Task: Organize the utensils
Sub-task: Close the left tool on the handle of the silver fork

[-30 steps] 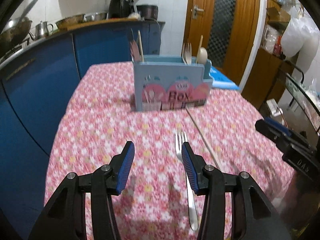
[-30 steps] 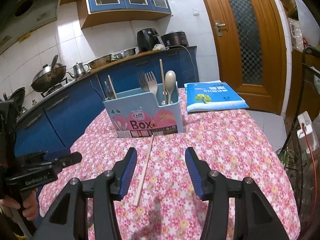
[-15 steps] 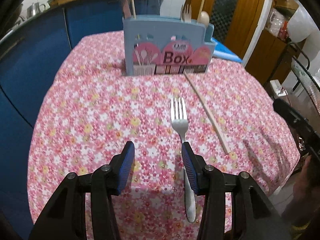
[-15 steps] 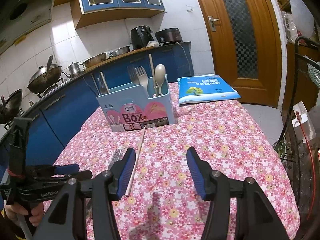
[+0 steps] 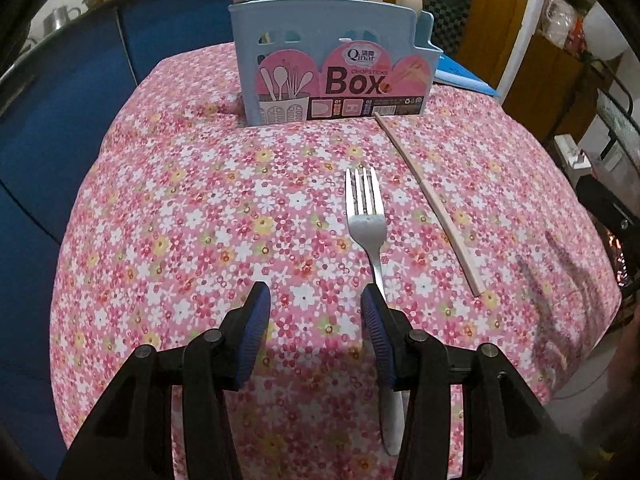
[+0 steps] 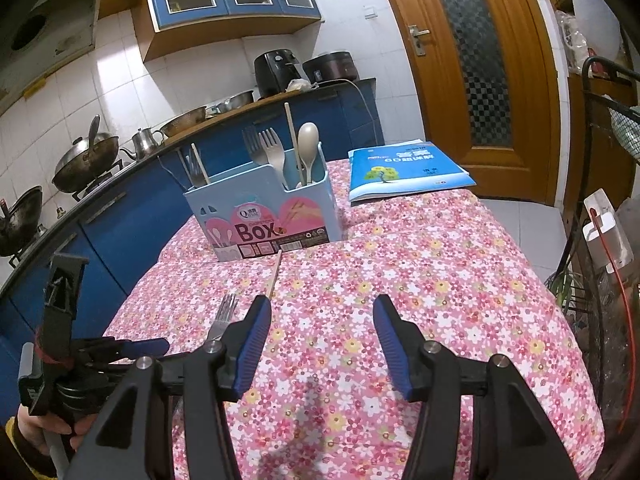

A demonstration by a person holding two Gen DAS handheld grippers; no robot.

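Note:
A metal fork (image 5: 366, 224) lies on the flowered tablecloth, tines toward the far side. A wooden chopstick (image 5: 430, 200) lies to its right. A light blue utensil box (image 5: 332, 76) stands at the far side and holds forks, a spoon and chopsticks (image 6: 280, 156). My left gripper (image 5: 316, 308) is open, low over the cloth; its right finger sits over the fork's handle. My right gripper (image 6: 322, 320) is open and empty above the table. The fork (image 6: 224, 316) and chopstick (image 6: 275, 274) also show in the right wrist view.
A blue book (image 6: 404, 170) lies at the table's far right corner. Blue kitchen cabinets (image 5: 60, 92) run along the left. A wooden door (image 6: 480, 72) and a wire rack (image 6: 612, 128) stand to the right. The left gripper's body (image 6: 80, 356) shows at lower left.
My left gripper has moved down and forward toward the fork, tilting toward the table. My right gripper has drawn back and risen slightly. Both stay open.

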